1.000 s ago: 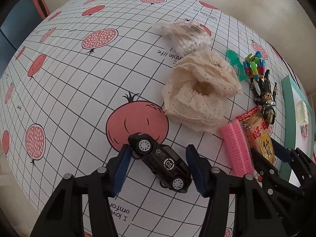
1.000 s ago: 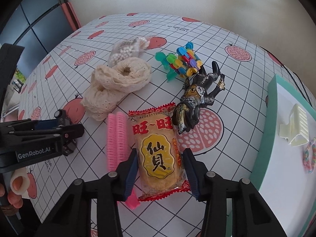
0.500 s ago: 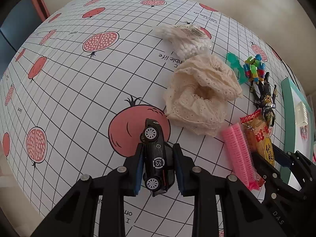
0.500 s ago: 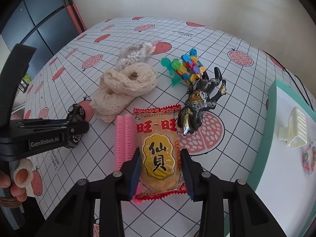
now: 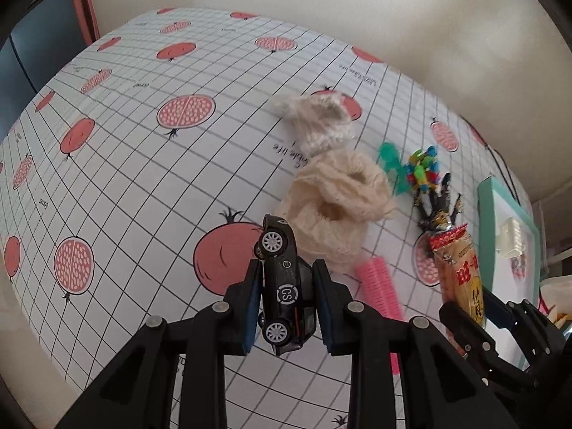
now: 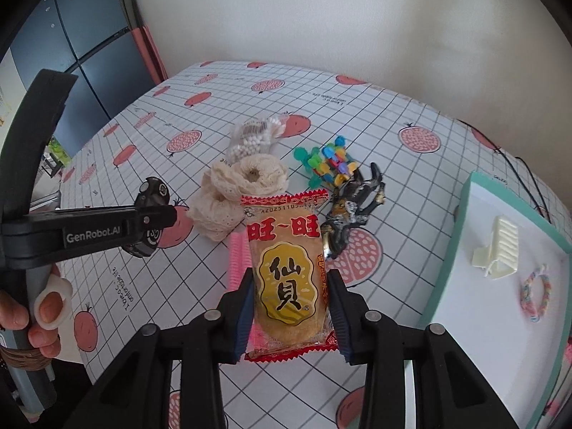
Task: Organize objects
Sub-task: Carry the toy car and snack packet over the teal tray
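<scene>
Your left gripper (image 5: 286, 289) clamps a black toy car (image 5: 284, 286), nose up; your right gripper (image 6: 290, 296) pinches a red-edged cracker packet (image 6: 286, 271); pomegranate-print gridded tablecloth (image 5: 143, 164) below, cream wall (image 5: 321, 7) behind.

A second ago the left gripper (image 5: 286, 309) stood open around the black toy car (image 5: 286, 286), which lay slantwise on the tablecloth (image 5: 143, 178); its pads have since shut on the car's sides, turned it to point away along the fingers, and lifted it clear of the cloth, so it now hangs over the near edge of the lace ruffle (image 5: 332, 211). The right gripper (image 6: 291, 307) has closed slightly tighter on the rice cracker packet (image 6: 287, 271) and raised it off the table, so the packet now covers most of the pink comb (image 6: 237, 257) beneath and overlaps the far lace.
</scene>
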The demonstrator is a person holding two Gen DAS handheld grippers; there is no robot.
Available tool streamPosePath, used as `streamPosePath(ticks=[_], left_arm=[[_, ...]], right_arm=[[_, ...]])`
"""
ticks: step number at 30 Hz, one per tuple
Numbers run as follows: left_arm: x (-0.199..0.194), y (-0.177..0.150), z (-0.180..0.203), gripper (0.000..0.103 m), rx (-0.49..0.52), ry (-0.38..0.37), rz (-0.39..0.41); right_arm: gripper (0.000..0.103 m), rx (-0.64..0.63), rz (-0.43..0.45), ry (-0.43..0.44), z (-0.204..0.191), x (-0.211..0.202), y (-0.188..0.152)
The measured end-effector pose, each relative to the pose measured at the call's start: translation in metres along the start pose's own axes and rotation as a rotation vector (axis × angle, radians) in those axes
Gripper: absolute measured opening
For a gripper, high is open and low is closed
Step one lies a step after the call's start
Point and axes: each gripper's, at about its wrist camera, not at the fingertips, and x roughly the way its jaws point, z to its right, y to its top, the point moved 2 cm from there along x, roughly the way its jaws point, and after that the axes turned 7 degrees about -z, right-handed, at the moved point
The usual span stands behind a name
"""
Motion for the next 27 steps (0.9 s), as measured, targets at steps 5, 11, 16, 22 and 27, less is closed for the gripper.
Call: streamPosePath(ticks=[5,11,16,22,27], left_arm=[[-0.014,-0.002,0.024,0.029,0.043,-0.013,0.052],[-0.029,-0.015,0.072,0.029,0.147,-0.048,0.096],[-0.04,-0.03,0.123,0.029,0.242,-0.091,0.114],[-0.048,-0.042,0.181,0.029,0.327,-0.13,0.133],[-0.047,-0.047,0.219,0.029,0.38,-0.163,0.126]], right_arm=[[0.04,0.046,0.034,-0.045,0.027,-0.021,-0.008],[0.04,0.137,0.058,-0.102,0.074,-0.044,-0.022],[0.04,0.22,0.088,-0.145,0.115,-0.065,-0.038],[0.04,0.315,0.131,-0.209,0.158,-0.092,-0.056],[0.04,0.4,0.167,-0.252,0.189,-0.112,-0.068]])
